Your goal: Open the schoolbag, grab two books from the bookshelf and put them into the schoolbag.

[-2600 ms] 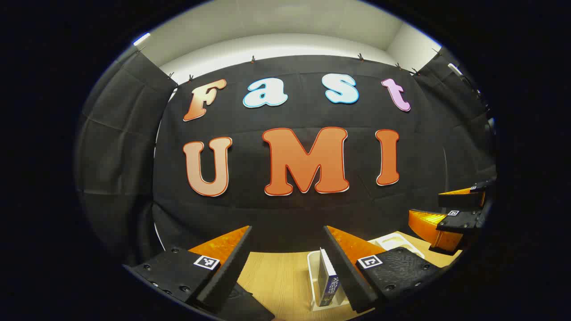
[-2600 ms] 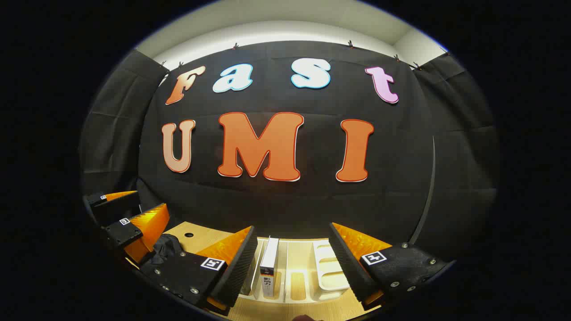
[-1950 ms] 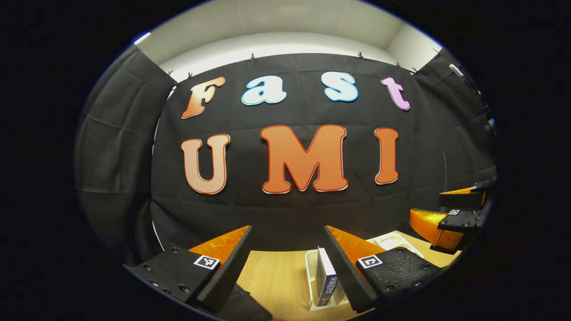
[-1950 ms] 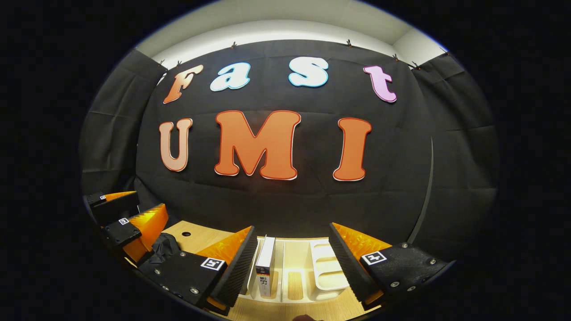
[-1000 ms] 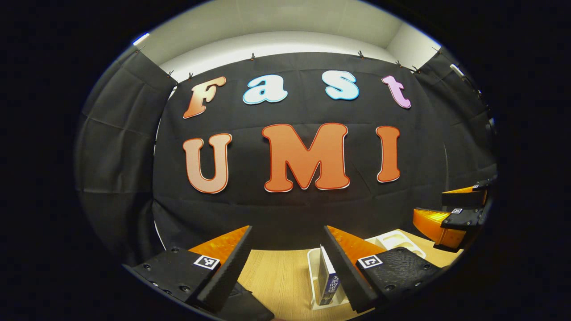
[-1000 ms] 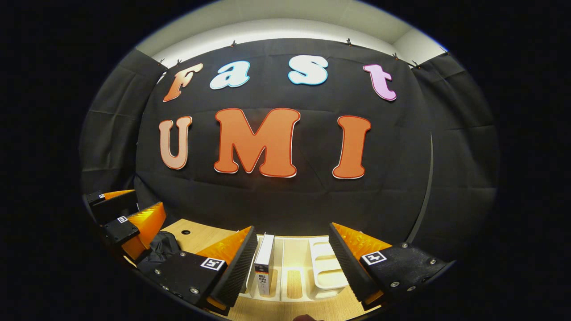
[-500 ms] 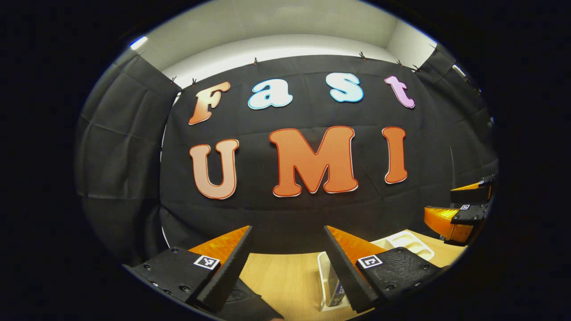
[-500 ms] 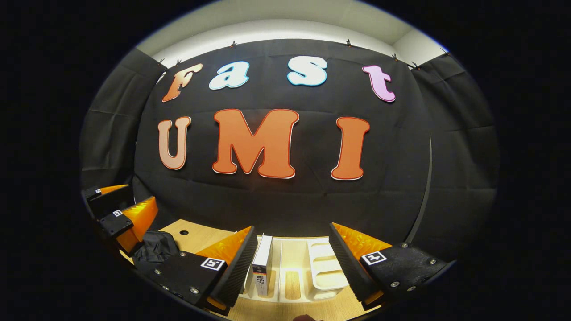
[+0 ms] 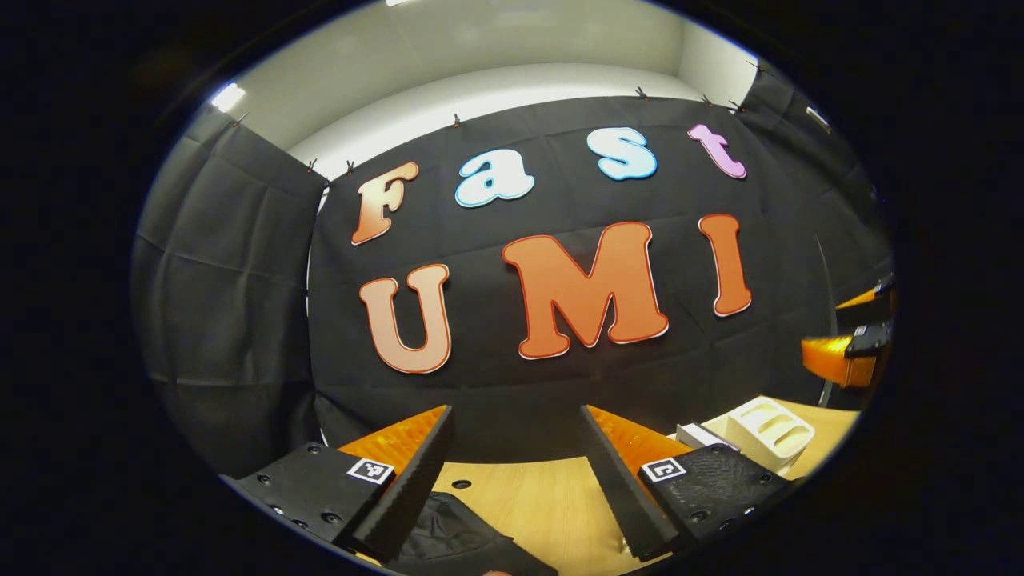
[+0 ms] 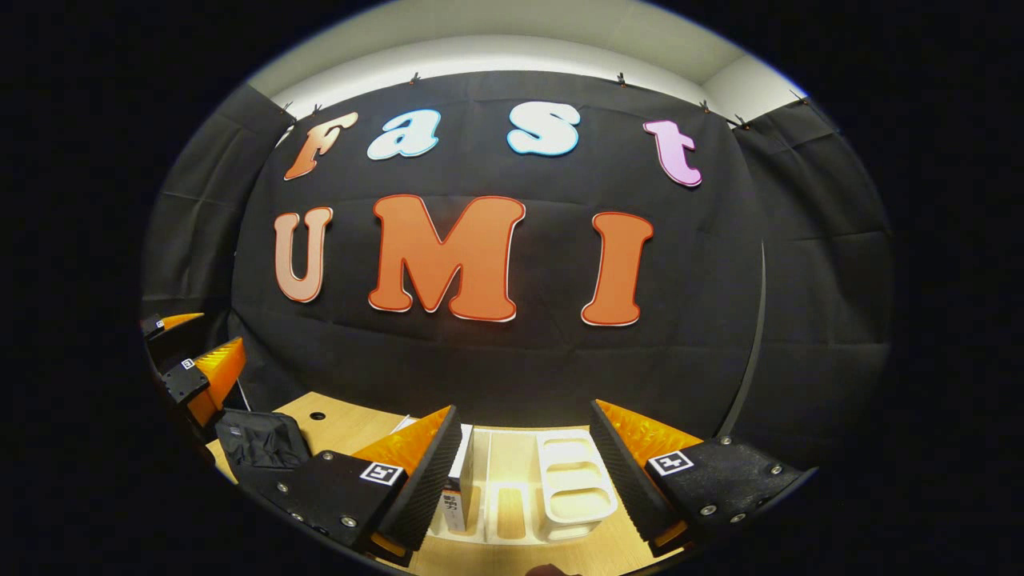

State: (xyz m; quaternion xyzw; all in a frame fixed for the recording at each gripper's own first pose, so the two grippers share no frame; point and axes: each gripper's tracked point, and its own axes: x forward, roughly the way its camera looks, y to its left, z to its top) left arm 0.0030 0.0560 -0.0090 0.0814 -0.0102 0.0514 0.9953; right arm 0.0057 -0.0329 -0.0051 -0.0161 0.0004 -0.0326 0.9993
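Observation:
My left gripper (image 9: 516, 413) is open and empty, held above the wooden table (image 9: 544, 504). The black schoolbag (image 9: 456, 538) lies just under its left finger, at the bottom of the left gripper view. The white bookshelf (image 9: 762, 432) stands off to the right, with a book's top (image 9: 698, 436) beside my right finger. My right gripper (image 10: 524, 411) is open over the bookshelf (image 10: 560, 480). An upright book (image 10: 454, 490) stands in the shelf's left slot, half hidden by the gripper's left finger. The schoolbag (image 10: 258, 440) lies at the left, below the left gripper (image 10: 216, 338).
The right gripper (image 9: 826, 330) hangs at the right edge of the left gripper view. A small round hole (image 9: 460, 484) marks the tabletop behind the bag. The black cloth wall closes the table's far side, close behind bag and shelf.
My left gripper has swung left and tilted: the bookshelf slid right in its view and the schoolbag came in below. The right gripper barely moved; the left gripper drew away from it.

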